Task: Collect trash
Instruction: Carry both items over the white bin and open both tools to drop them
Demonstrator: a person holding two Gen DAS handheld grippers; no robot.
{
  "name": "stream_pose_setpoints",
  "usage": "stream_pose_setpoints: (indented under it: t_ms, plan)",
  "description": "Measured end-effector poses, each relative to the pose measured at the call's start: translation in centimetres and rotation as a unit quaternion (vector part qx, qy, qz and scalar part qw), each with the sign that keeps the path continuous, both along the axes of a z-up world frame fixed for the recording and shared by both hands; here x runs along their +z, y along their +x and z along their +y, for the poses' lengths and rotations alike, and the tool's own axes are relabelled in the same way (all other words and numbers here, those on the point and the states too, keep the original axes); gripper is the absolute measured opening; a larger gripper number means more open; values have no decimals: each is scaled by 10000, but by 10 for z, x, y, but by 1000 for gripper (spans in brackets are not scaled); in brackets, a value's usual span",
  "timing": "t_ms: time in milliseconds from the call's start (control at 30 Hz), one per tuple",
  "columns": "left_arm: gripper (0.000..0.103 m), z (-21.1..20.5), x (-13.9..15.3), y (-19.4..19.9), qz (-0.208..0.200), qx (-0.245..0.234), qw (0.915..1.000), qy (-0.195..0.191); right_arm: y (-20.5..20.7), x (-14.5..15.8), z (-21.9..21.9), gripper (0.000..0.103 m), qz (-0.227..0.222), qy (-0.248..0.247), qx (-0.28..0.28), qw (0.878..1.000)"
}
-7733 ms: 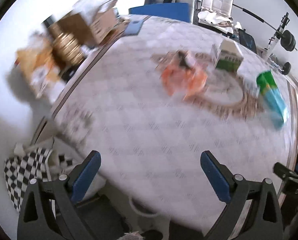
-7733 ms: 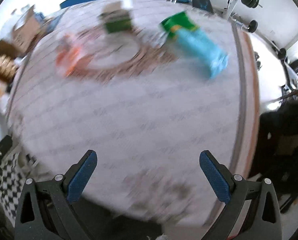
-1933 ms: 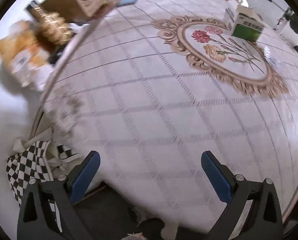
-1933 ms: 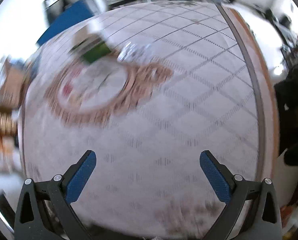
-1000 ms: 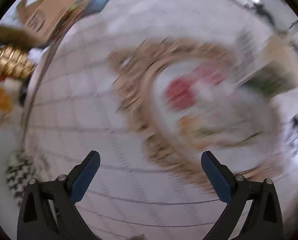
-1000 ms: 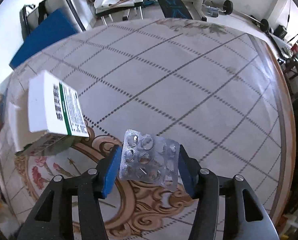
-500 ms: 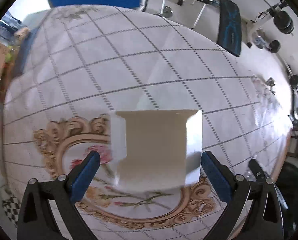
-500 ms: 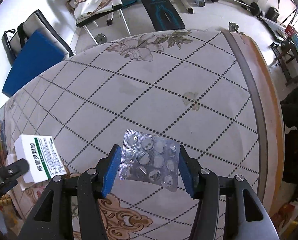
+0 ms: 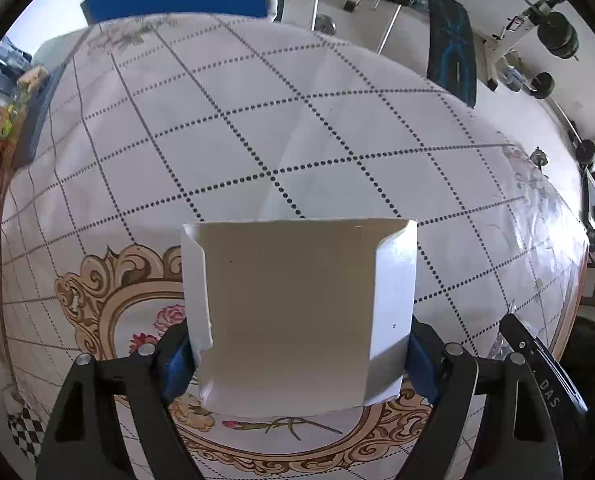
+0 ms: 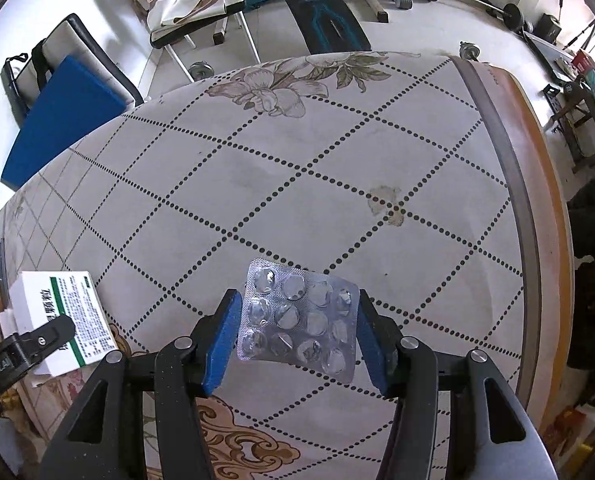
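Left tool [image 9: 297,356]: jaws are closing around a white carton [image 9: 297,312], whose open, empty end is turned toward the camera; the blue pads are seen at both of its side walls, and contact appears made.
Right tool [image 10: 297,336]: set at a middling width and clamped on a silver blister pack [image 10: 299,322] by its two side edges.
White carton: held above the ornate medallion of the counter [image 9: 337,120].
Blister pack: held flat above the dotted-grid cloth, its pockets pushed out.
Counter: covered with a patterned cloth.
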State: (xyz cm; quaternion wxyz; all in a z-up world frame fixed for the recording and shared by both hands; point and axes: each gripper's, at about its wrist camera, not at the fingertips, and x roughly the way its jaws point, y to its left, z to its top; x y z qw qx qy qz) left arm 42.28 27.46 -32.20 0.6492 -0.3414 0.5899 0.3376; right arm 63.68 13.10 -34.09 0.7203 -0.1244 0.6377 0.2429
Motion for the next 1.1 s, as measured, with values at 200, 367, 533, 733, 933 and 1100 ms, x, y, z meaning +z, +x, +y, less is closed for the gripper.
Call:
stream_pose_setpoints:
  t_ms: [200,367,533,733,933,1100]
  plan:
    - [84,-13,28,-15,-54,-269,9984,501,-14,13,-2,58,-72,115,104,9999]
    - [84,-27,51,-39,-108,-352,9959,828,-34,35,-10,58,-231,261,268,9990]
    - [84,-47,71,-71,-190,-382,9935,1057,-62,58,-25,58,-425,448,471,9970]
    - [84,-81,94,-117,-360,-401,9902,1289,-118,82,-64,58,-440,707,713,9940]
    - [84,-142,119,-206,-670,-405,9868,1417,-209,105,-121,58,-436,950,985,9896]
    - [84,-195,121,-286,-889,-374,9869,1295,-303,114,-183,58,-363,1027,1115,9878]
